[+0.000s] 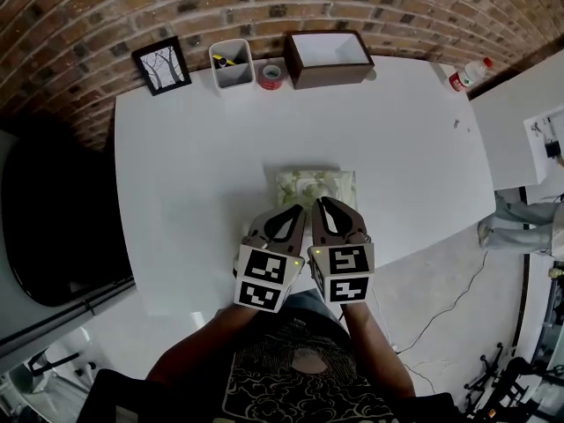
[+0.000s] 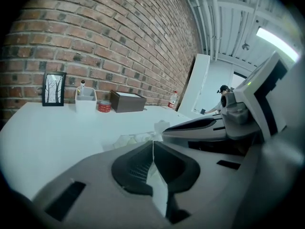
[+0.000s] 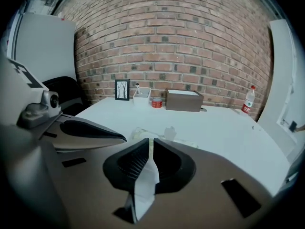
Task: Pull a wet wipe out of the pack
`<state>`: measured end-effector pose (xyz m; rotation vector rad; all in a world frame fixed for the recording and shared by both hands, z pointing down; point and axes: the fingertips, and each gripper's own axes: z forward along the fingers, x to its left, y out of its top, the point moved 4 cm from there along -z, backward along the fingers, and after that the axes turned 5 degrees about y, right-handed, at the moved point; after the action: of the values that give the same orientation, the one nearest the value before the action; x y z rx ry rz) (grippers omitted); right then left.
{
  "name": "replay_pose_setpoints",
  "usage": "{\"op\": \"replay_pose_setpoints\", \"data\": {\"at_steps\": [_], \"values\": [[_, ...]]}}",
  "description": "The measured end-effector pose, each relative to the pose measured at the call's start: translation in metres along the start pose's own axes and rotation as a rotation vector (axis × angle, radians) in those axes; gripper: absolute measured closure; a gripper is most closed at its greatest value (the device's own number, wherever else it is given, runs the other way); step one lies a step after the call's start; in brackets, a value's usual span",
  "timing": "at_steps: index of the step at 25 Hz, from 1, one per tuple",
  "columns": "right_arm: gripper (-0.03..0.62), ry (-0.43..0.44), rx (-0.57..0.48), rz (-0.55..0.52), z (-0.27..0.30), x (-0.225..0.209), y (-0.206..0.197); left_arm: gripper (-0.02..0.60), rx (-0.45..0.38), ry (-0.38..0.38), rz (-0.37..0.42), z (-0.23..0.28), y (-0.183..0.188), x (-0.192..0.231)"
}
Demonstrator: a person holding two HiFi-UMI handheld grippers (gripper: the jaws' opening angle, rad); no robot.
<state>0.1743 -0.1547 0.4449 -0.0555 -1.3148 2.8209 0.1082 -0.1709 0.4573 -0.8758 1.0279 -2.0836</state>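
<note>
Head view, pack [image 1: 315,186] flat, long axis left-right, left claw [image 2: 152,146] and right claw [image 3: 151,143] pinching wipe [image 3: 143,185]

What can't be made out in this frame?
- Head view: the left gripper and right gripper cover the near edge of the pale green wet wipe pack.
- Gripper views: each pinches white wipe; whether it is one sheet or two is hidden by the gripper bodies.
- Head view: the contents of the white rectangular container are too small to identify.

Near edge of pack [image 1: 315,183] hidden under left gripper [image 1: 300,210] & right gripper [image 1: 320,204]. Top of wet wipe [image 3: 143,185] lost btwn right jaws. Label on bottle [image 1: 469,74] too small to read; person [image 1: 520,223] cut off at rt edge.
</note>
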Motion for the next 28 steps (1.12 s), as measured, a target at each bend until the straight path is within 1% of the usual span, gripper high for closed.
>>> {"op": "replay_pose_setpoints", "data": {"at_steps": [4,9,11,13,28], "values": [[0.572,0.013,0.027,-0.022,0.005,-0.005,-0.003,0.565,0.004,0.022,-0.015,0.003,-0.001,-0.001],[0.569,0.009,0.052,-0.043,0.012,-0.011,-0.005,0.565,0.001,0.037,-0.021,0.008,0.002,-0.001],[0.547,0.017,0.066,-0.044,0.014,-0.012,-0.006,0.565,0.001,0.043,-0.02,0.009,0.002,-0.001],[0.507,0.029,0.08,-0.045,0.016,-0.013,-0.008,0.565,0.002,0.048,-0.022,0.01,0.003,-0.001],[0.505,0.046,0.137,-0.063,0.033,-0.023,-0.006,0.565,0.006,0.102,-0.041,0.009,0.002,0.007]]}}
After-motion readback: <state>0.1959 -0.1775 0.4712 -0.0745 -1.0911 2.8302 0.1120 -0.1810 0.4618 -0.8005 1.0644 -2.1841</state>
